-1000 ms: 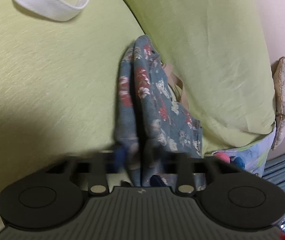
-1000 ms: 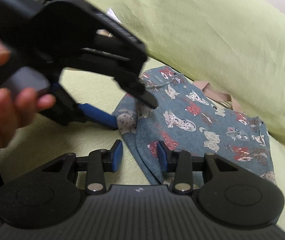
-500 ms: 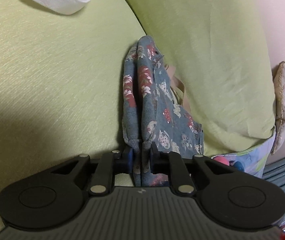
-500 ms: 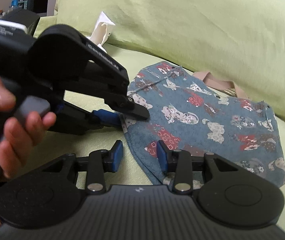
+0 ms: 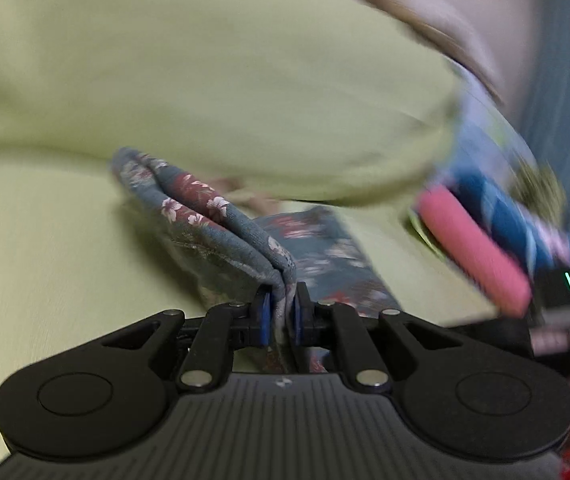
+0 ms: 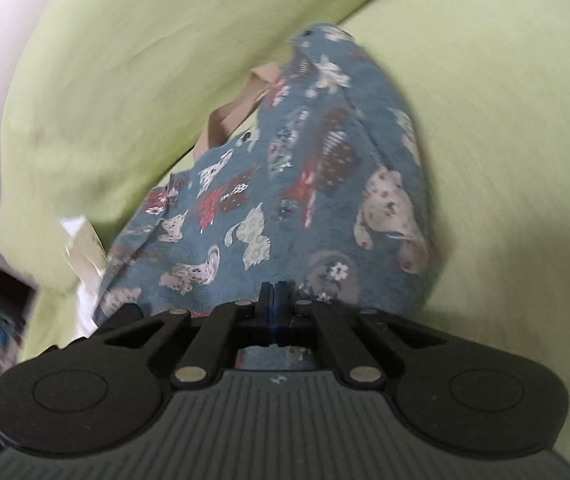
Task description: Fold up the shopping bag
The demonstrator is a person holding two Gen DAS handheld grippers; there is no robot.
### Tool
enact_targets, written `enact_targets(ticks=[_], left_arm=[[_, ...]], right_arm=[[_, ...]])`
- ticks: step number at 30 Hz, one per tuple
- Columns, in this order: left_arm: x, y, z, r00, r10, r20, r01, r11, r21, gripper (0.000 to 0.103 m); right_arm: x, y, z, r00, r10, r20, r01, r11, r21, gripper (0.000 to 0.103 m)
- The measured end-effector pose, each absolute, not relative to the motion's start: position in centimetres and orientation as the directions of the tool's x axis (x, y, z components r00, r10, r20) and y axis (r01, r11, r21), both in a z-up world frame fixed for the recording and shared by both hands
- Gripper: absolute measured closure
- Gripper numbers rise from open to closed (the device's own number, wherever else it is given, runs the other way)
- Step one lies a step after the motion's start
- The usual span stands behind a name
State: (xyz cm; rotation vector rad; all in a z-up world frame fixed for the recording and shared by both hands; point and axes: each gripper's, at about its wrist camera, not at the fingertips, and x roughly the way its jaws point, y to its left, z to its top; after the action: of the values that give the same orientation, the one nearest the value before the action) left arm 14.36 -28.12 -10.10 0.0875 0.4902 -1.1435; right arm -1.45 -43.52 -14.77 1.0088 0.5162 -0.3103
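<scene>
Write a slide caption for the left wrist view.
Left tool closing on a bunched fold of the patterned bag on a green sofa.

Shopping bag [image 6: 285,184] flat on the seat cushion [image 6: 505,140], against the back cushion [image 6: 145,60] behind; strap [image 6: 229,116] tucked between bag and back cushion; folded edge nearest the cameras.

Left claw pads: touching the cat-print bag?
Touching. The left wrist view shows the left claw closing, with a fold of the bag pinched between its blue pads.

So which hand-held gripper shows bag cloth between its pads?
The left hand-held gripper: its closing jaws pinch a shopping bag fold; on the right hand-held gripper they meet bare.
</scene>
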Motion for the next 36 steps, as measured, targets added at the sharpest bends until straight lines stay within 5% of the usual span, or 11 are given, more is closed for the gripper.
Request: enact_targets(ticks=[8, 12, 18, 19, 21, 22, 27, 28, 29, 30, 36], left_arm=[[6.4, -31.7, -10.8, 0.176, -0.86, -0.479, 0.983, 0.133, 0.123, 0.094], [5.5, -32.4, -11.6, 0.189, -0.852, -0.488, 0.982, 0.152, 0.116, 0.094], [5.4, -32.6, -11.4, 0.22, -0.849, -0.48, 0.975, 0.194, 0.105, 0.092], [5.6, -33.2, -11.4, 0.224, -0.848, -0.48, 0.975, 0.202, 0.098, 0.092], [5.6, -34.6, -11.6, 0.231, -0.846, -0.48, 0.973, 0.204, 0.109, 0.092], [5.5, -35.2, -11.7, 0.236, -0.845, -0.48, 0.972, 0.201, 0.124, 0.092], [4.2, -35.5, -12.1, 0.265, -0.836, -0.48, 0.958, 0.17, 0.233, 0.092], [3.9, -35.6, -12.3, 0.273, -0.835, -0.477, 0.951, 0.161, 0.263, 0.092], [3.5, -35.6, -12.5, 0.284, -0.835, -0.47, 0.942, 0.151, 0.3, 0.092], [3.1, -35.6, -12.8, 0.294, -0.835, -0.465, 0.931, 0.139, 0.338, 0.092], [1.3, -35.8, -15.7, 0.3, -0.828, -0.474, 0.875, 0.041, 0.483, 0.087]], right_arm=[[-4.4, -46.2, -15.3, 0.879, -0.058, -0.474, 0.47, 0.285, 0.836, 0.103], [-7.8, -47.8, -14.6, 0.898, -0.18, -0.401, 0.429, 0.168, 0.887, 0.097], [-10.7, -49.8, -15.5, 0.936, -0.183, -0.301, 0.303, -0.017, 0.953, 0.084], [-11.0, -49.9, -15.4, 0.938, -0.195, -0.288, 0.289, -0.021, 0.957, 0.078], [-11.4, -50.3, -15.2, 0.935, -0.235, -0.265, 0.266, -0.028, 0.964, 0.033], [-11.4, -50.4, -15.0, 0.936, -0.244, -0.255, 0.256, -0.028, 0.966, 0.031], [-9.2, -52.1, -13.6, 0.942, -0.199, -0.269, 0.295, 0.115, 0.949, 0.036], [-8.5, -52.6, -13.0, 0.935, -0.189, -0.301, 0.334, 0.182, 0.925, 0.044], [-7.5, -53.1, -12.3, 0.925, -0.168, -0.341, 0.375, 0.253, 0.892, 0.074], [-6.8, -53.3, -11.9, 0.914, -0.153, -0.376, 0.406, 0.318, 0.857, 0.088], [-6.4, -53.1, -10.0, 0.896, -0.142, -0.42, 0.428, 0.527, 0.734, 0.092]])
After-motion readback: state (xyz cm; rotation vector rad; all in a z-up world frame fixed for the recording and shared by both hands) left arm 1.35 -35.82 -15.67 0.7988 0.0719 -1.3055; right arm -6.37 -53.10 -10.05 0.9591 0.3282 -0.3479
